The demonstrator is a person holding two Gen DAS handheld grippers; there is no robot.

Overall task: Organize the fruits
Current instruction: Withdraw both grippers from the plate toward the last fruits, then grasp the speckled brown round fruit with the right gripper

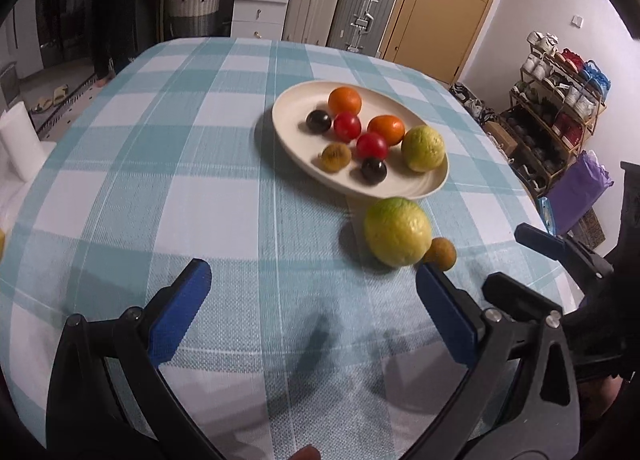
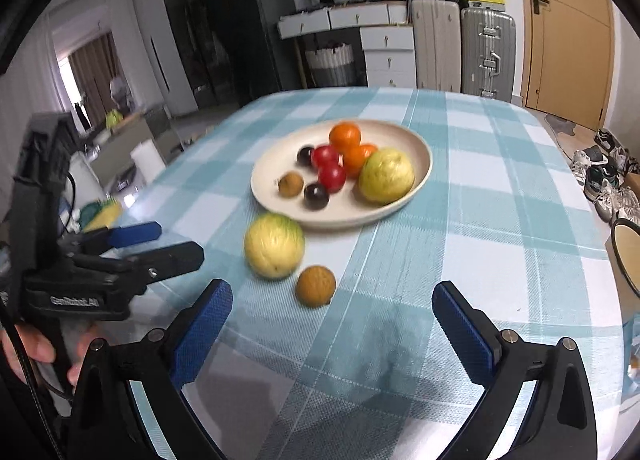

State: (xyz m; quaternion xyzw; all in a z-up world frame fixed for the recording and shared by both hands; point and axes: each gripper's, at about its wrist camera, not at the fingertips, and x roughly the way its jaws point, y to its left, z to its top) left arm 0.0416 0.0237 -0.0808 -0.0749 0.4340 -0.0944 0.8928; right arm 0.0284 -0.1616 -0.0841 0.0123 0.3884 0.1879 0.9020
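both claws empty: left claw (image 1: 312, 296) and right claw (image 2: 332, 320) gape wide above the checked desk (image 2: 500, 244). ahead, a guava (image 2: 274, 246) and small brown fruit (image 2: 315, 286) lie loose beside the plate (image 2: 268, 167), likely awaiting transfer among its fruits.

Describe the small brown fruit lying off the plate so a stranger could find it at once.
Start at the round cream plate on the blue-and-white checked tablecloth. Two fruits lie on the cloth off its near rim. The small round brown fruit is the nearer, far smaller and darker than the yellow-green citrus fruit beside it.
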